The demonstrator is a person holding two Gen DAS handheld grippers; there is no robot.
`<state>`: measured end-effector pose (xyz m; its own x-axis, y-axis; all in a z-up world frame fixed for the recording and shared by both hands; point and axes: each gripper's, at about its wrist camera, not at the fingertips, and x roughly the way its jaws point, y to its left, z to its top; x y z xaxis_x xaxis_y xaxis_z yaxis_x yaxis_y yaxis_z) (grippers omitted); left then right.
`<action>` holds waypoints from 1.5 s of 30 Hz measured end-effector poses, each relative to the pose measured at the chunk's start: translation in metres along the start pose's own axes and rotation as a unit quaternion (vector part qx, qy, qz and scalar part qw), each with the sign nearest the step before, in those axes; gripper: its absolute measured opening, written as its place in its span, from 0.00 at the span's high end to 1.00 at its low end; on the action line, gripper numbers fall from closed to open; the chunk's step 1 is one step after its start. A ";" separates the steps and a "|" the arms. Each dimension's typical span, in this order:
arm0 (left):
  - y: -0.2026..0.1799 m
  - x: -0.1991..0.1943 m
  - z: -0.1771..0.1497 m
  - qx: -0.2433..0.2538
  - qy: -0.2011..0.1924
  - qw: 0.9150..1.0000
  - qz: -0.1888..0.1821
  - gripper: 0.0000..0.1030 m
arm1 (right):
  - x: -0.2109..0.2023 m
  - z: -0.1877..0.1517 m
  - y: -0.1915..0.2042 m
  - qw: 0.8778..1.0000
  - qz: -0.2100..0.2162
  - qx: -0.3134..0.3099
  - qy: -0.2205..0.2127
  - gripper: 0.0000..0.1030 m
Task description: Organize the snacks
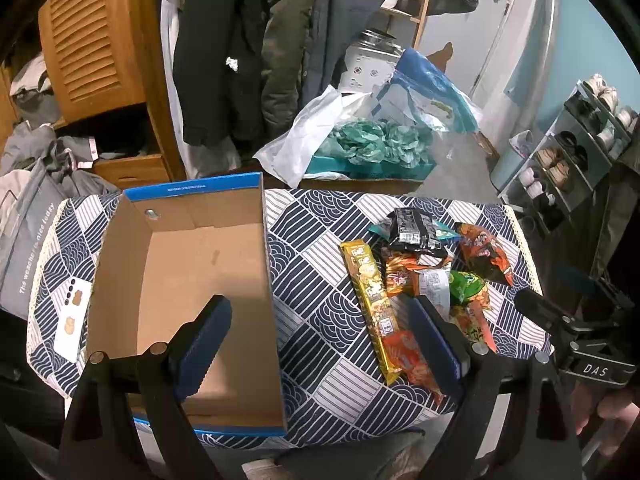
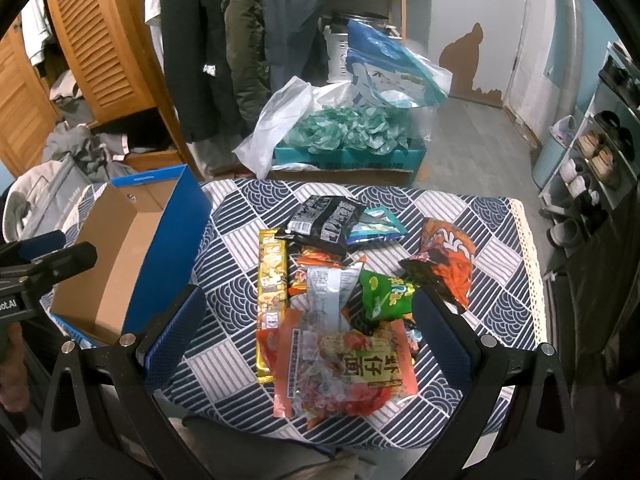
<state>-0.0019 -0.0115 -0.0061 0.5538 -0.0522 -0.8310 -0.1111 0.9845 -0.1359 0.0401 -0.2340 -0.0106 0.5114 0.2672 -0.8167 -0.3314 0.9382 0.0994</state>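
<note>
An empty cardboard box with a blue rim (image 1: 188,280) stands on the left of the patterned table; it also shows in the right wrist view (image 2: 132,248). A pile of snack packets lies on the right: a long yellow packet (image 1: 370,300) (image 2: 272,280), a black packet (image 1: 416,232) (image 2: 324,220), a green packet (image 2: 384,292), an orange packet (image 2: 448,256) and a red noodle packet (image 2: 344,364). My left gripper (image 1: 320,336) is open, over the box's right wall. My right gripper (image 2: 308,332) is open, above the red noodle packet, holding nothing.
The table wears a navy and white patterned cloth (image 1: 320,248). Behind it stands a teal box of green tissue with plastic bags (image 1: 372,148). Coats hang at the back (image 1: 240,48). A wooden cabinet (image 1: 96,60) is at left, a shoe rack (image 1: 572,152) at right.
</note>
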 end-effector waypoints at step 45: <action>-0.063 0.107 0.033 0.022 0.107 0.994 0.010 0.12 | 0.045 0.001 -0.089 0.992 -0.047 0.043 0.105 0.02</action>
<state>0.0918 -0.0733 -0.0688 0.3629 -0.0618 -0.9298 -0.0811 0.9919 -0.0976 0.0935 -0.3048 -0.0559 0.3569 0.1347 -0.9244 -0.2170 0.9744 0.0582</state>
